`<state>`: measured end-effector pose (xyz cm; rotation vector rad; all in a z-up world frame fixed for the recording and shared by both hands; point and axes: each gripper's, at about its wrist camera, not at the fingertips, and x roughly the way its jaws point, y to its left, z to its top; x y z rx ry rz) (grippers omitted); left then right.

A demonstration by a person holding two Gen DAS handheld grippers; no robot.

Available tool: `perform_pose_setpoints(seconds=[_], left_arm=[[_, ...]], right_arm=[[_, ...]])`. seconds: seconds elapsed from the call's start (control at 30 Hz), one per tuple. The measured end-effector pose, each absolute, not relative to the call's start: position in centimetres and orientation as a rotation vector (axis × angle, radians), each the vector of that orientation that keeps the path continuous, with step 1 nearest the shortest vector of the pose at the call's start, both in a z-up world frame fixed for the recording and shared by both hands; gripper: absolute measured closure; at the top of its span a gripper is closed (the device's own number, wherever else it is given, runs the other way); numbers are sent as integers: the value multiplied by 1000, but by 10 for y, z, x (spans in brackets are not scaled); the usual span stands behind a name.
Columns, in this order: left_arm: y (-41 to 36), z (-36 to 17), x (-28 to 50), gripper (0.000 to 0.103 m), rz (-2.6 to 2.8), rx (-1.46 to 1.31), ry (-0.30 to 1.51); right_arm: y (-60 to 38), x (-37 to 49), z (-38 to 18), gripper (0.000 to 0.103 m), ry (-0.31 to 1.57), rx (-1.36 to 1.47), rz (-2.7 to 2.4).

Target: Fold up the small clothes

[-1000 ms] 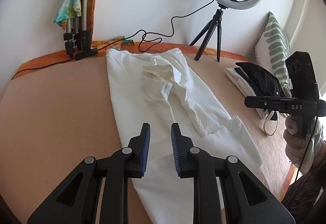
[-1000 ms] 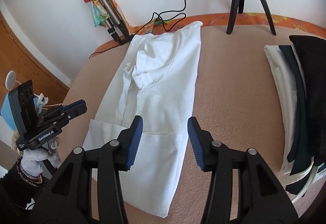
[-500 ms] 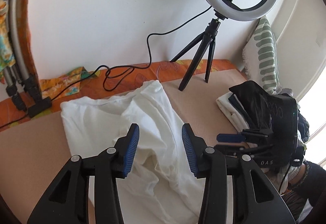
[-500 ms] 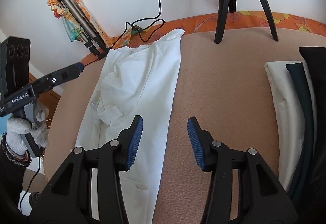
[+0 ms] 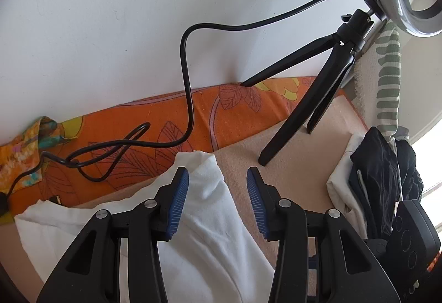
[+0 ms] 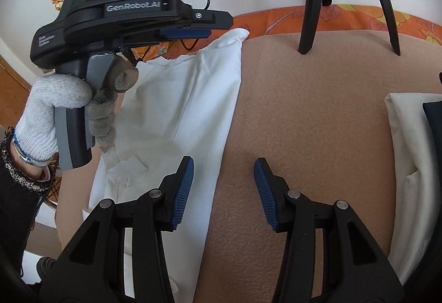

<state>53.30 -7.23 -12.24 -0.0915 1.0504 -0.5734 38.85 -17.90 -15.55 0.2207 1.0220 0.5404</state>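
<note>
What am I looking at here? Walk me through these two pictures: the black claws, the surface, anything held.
No robot: a person holds a hand-held tool in each hand, each with a camera looking along its two blue-padded fingers. One picture looks from the left tool, the other from the right tool. The right view also shows the gloved left hand. Both tools are open and hold nothing. On the peach blanket lies a white garment; folded clothes are stacked aside, near a black tripod.
</note>
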Motion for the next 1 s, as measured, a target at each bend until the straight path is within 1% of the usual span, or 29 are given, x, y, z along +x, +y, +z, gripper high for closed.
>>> perform_pose_setpoints(seconds=[0.13,0.23,0.27,0.3,0.37,0.4,0.43,0.47,0.6,0.7,0.87,0.97,1.0], left_arm=[[-79,-132,540,61,-542,-73,1080],[-81,-136,543,61,-515,-44,1077],[-82,-137,543,64,-503,-29,1069],[-82,-136,542,75,-507,-25,1057],[-87,-136,545,83,-513,-21,1038],[-88,-136,547,88,-522,-18,1021],[-90,-135,547,91,-534,-12,1005],[-93,-135,547,92,-540,-1,995],[-100,-134,548,95,-540,48,972],[-102,-135,552,95,-517,79,958],[-85,-129,557,94,-579,-74,991],[-86,-127,560,73,-557,-61,1045],[-90,-127,560,72,-550,-33,1061]], right_arm=[[-177,387,-156,55,1016,229,556],[-172,384,-156,63,1005,198,551],[-170,383,-155,66,1000,176,543],[-166,382,-155,67,993,158,538],[-165,381,-154,75,984,140,531],[-165,381,-154,76,983,141,528],[-166,381,-154,83,982,144,524],[-166,380,-155,95,984,148,524],[-159,376,-155,96,981,112,520],[-155,373,-153,98,987,91,523],[-165,373,-157,98,1011,171,554],[-178,381,-163,98,1025,239,576],[-180,382,-164,98,1027,250,578]])
